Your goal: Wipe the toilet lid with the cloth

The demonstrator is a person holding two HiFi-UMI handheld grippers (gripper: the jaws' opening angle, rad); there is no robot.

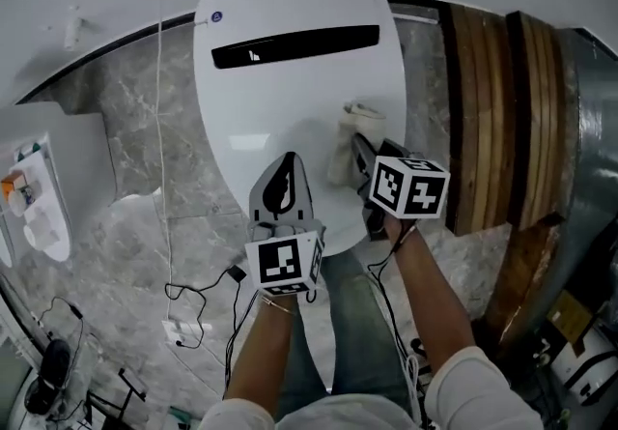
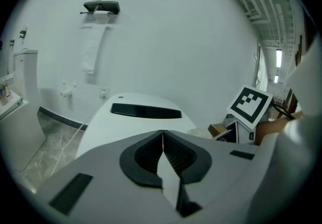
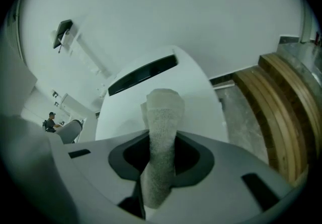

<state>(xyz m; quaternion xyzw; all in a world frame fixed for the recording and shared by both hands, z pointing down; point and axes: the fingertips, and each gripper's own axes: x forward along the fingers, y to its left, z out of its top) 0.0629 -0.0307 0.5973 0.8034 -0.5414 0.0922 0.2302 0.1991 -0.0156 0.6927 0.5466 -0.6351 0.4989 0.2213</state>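
The right gripper (image 3: 162,140) is closed on the single cloth (image 3: 163,117). The cloth is a pale, towel-like roll pinched between the two dark jaw pads, and it stands up past the jaw tips. In the head view the right gripper (image 1: 357,143) is seen over the right half of the toilet lid (image 1: 290,100), with the cloth (image 1: 350,138) bunched at its tip and lying against the white surface. The left gripper (image 2: 162,135) is seen with its two jaws pressed together along one thin line, and nothing is held between them. In the head view the left gripper (image 1: 287,162) is placed over the near part of the lid, just beside the right one.

Two marker cubes are counted, one on each gripper: the right cube (image 1: 408,186) and the left cube (image 1: 285,264). Two forearms are seen behind them, the left forearm (image 1: 266,351) and the right forearm (image 1: 430,293).

One lid is shown, closed, white and oval, and one long black strip (image 1: 294,44) is set across its far end. The lid (image 3: 166,82) is also seen ahead of the right gripper's jaws, and the lid (image 2: 126,122) ahead of the left gripper's.

A grey marble floor (image 1: 145,167) surrounds the toilet. One thin white cable (image 1: 161,109) is run down the left side. On the right a stack of curved wooden slats (image 1: 492,109) is stood on edge; their number cannot be told. One paper holder (image 2: 102,6) is fixed on the white wall, with a strip of paper hanging from it.
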